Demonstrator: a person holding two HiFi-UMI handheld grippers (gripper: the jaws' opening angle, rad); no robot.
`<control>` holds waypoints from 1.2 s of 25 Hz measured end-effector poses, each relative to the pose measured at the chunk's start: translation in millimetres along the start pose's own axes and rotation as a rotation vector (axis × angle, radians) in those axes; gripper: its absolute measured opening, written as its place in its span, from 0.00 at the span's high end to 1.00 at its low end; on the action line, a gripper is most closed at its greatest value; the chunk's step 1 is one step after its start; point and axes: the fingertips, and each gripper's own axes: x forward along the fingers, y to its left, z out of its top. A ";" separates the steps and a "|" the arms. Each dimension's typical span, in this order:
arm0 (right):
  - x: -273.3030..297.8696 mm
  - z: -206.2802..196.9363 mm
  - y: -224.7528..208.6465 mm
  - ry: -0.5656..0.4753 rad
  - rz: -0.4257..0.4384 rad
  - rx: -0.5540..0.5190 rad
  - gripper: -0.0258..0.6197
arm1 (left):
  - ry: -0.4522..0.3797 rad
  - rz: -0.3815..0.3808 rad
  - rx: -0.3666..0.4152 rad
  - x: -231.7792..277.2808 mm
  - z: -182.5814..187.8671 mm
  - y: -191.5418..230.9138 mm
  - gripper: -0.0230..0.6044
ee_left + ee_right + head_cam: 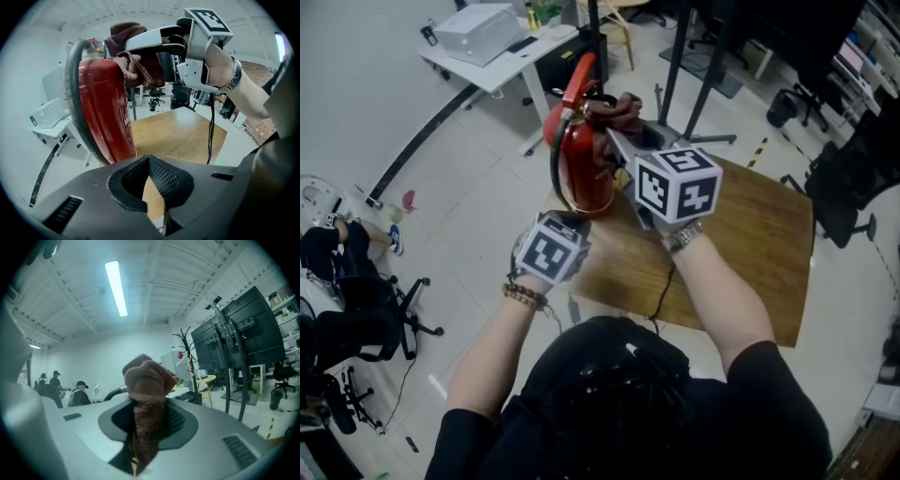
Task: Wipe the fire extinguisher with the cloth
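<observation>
Your extinguisher (586, 173) (101, 108) stands upright on the wooden table (750, 244) (187, 131), its base close to the table's near left corner, red lever (579, 80) on top and a black hose (555, 159) (75, 93) looping down its left side. Your right gripper (619, 141) (147, 423) is up at the head of the extinguisher, coming in from the extinguisher's right, and its jaws are clamped on the brown cloth (617, 111) (136, 65) (147, 394). The cloth bunches out past the jaw tips in a thick wad; in the left gripper view that wad lies against the shoulder of the extinguisher, just under the valve. Your left gripper (572, 220) (150, 168) sits low, just beside the foot of the extinguisher on your side of it, and points steeply down. Its jaws are together with nothing between them, and the red cylinder rises just beyond them to the left; whether they touch it cannot be made out. There is a watch (682, 236) on your right wrist and a bead bracelet (523, 296) on your left. Beyond the extinguisher, on the pale floor, stands a white desk (502, 56). The right gripper view looks over the extinguisher's top at seated people (79, 394) far behind it
</observation>
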 end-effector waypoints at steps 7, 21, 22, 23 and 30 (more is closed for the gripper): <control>9.8 -16.4 -10.0 -0.008 -0.036 0.023 0.77 | 0.013 -0.007 -0.010 4.7 -4.0 1.2 0.96; 10.8 -71.9 -29.1 0.048 -0.086 0.099 0.78 | 0.051 -0.032 -0.005 17.0 -7.3 -4.2 0.96; 11.6 -75.1 -29.4 0.053 -0.089 0.100 0.78 | 0.053 -0.032 -0.005 17.7 -8.1 -3.6 0.96; 12.6 -78.9 -30.0 0.060 -0.091 0.102 0.78 | 0.055 -0.030 -0.004 18.3 -8.8 -2.6 0.96; 19.3 -111.8 -38.5 0.114 -0.110 0.132 0.78 | 0.068 -0.039 -0.003 22.3 -10.7 -3.9 0.96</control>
